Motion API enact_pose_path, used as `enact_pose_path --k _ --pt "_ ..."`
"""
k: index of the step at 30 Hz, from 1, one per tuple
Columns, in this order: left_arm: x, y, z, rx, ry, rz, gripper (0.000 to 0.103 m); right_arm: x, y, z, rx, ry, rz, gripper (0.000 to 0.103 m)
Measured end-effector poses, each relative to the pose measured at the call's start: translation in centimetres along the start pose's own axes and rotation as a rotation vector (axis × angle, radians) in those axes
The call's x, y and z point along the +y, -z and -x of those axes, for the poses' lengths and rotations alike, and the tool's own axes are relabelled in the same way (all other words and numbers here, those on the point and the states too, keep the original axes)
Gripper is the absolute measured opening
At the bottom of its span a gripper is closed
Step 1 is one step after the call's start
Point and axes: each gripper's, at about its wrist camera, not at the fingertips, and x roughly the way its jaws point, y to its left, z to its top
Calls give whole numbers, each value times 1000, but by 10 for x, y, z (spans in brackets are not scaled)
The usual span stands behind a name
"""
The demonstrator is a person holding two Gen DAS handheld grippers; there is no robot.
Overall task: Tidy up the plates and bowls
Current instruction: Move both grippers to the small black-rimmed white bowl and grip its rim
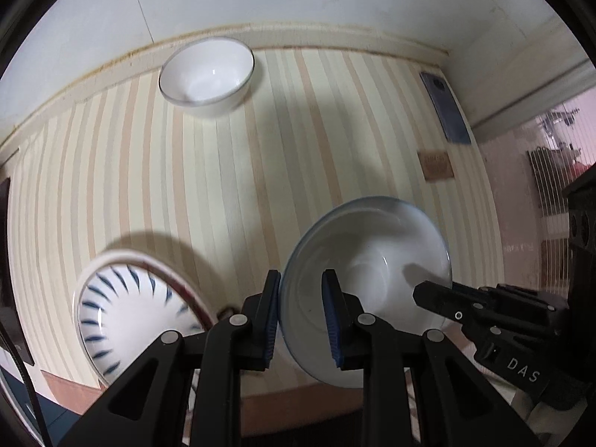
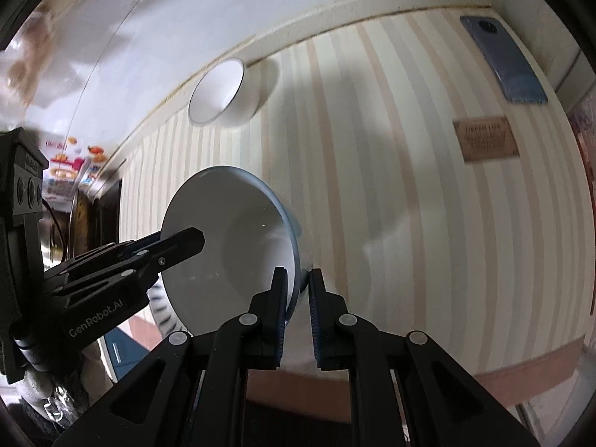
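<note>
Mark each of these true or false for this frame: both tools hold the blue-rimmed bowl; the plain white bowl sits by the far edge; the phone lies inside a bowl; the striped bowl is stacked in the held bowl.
1. Both tools grip the blue-rimmed bowl. True: the left tool and right tool each straddle its rim on opposite sides.
2. The plain white bowl sits near the far edge of the striped table. True.
3. The phone lies inside a bowl. False: it lies flat on the table.
4. The blue-striped bowl is stacked in the held bowl. False: it sits apart, left of it.
</note>
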Motion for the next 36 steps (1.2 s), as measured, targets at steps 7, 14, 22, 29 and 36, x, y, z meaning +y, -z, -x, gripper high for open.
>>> enact_pose_path --k 7,14,22,29,36 --pt "3 19 -18 66 -14 -11 20 -6 33 -14 49 -6 -8 13" --pt "3 28 -32 87 -48 -18 20 -10 44 -31 79 4 -16 13" --pt "2 33 -47 109 -67 -22 20 -14 41 -40 97 17 -22 13" --pt "2 33 -49 106 -61 -19 20 -17 39 -43 103 18 -33 13" --pt "23 19 -6 2 -6 45 21 -19 28 -21 111 9 -48 13"
